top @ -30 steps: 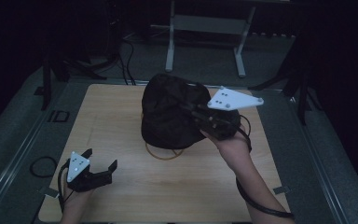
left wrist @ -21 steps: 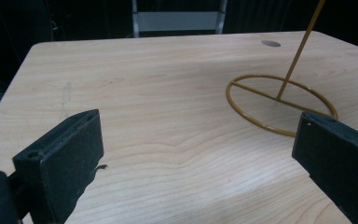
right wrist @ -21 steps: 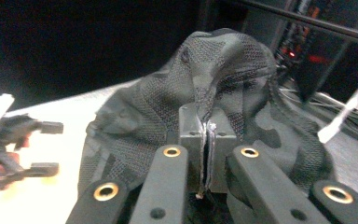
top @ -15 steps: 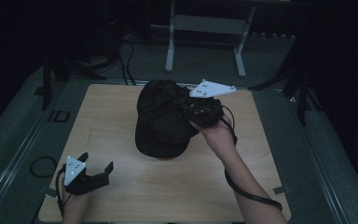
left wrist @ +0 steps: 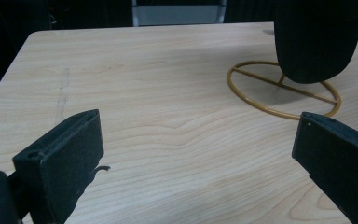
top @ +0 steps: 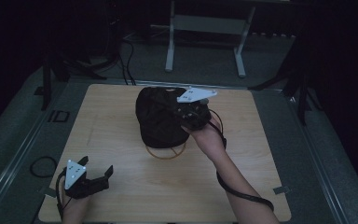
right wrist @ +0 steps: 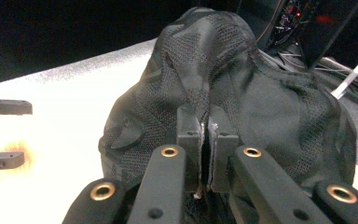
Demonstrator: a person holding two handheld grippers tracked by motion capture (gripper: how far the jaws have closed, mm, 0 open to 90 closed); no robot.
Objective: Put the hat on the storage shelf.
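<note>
My right claw [right wrist: 204,135] is pinched tight on the black cap [top: 161,116], holding it over the wire stand [top: 166,151] mid-counter [top: 121,140]. My left claw [top: 98,175] rests wide open and empty near the front-left corner.

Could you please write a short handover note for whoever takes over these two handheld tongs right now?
Right tongs: shut on the black cap, pinching its fabric, holding it over the gold wire stand.
Left tongs: open, holding nothing, at the near left of the wooden table.
Done: cap gripped and brought above the stand.
Left: probably settle the cap on the stand, then release; whether it already rests there is unclear.
</note>
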